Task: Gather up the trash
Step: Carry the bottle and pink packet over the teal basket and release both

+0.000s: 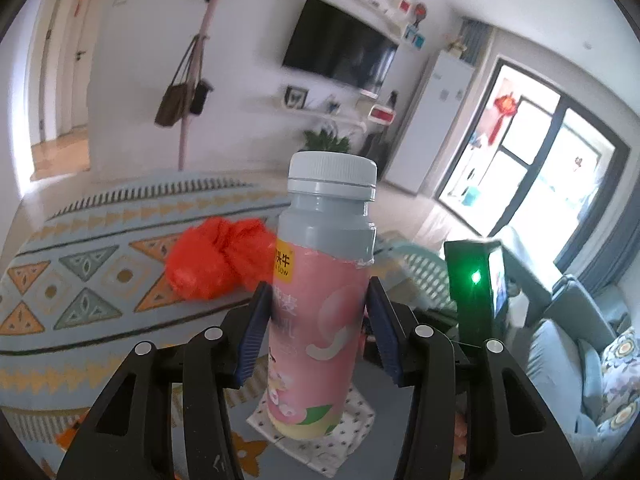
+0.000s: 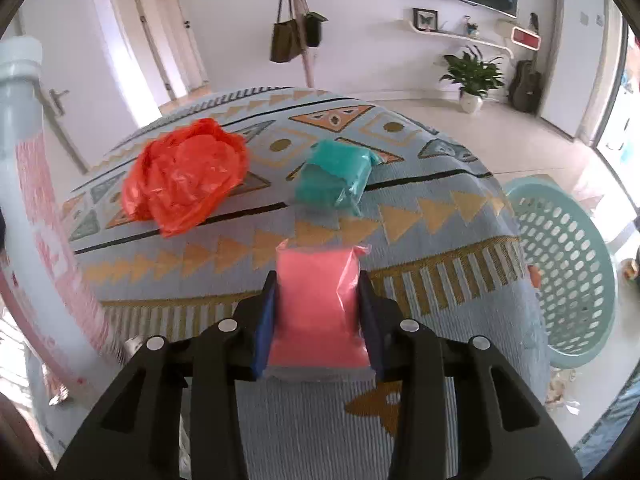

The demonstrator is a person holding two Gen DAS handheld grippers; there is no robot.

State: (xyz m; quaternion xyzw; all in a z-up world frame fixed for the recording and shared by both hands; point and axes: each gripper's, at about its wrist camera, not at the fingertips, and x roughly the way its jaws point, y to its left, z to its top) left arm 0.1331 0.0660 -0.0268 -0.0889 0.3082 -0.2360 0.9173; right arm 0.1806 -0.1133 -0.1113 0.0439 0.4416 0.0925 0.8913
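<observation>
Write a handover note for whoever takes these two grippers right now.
Left gripper: shut on the capped drink bottle, held upright and lifted off the rug.
Right gripper: pads against both sides of the pink packet, low over the patterned rug.
Still on the rug: crumpled orange plastic bag at the left, teal packet beyond the pink one.
The mint-green basket stands on the floor off the rug's right edge.
Done: bottle and pink packet gripped, neither yet in the basket.
Left: probably drop both into the basket, then fetch the orange bag and teal packet.
</observation>
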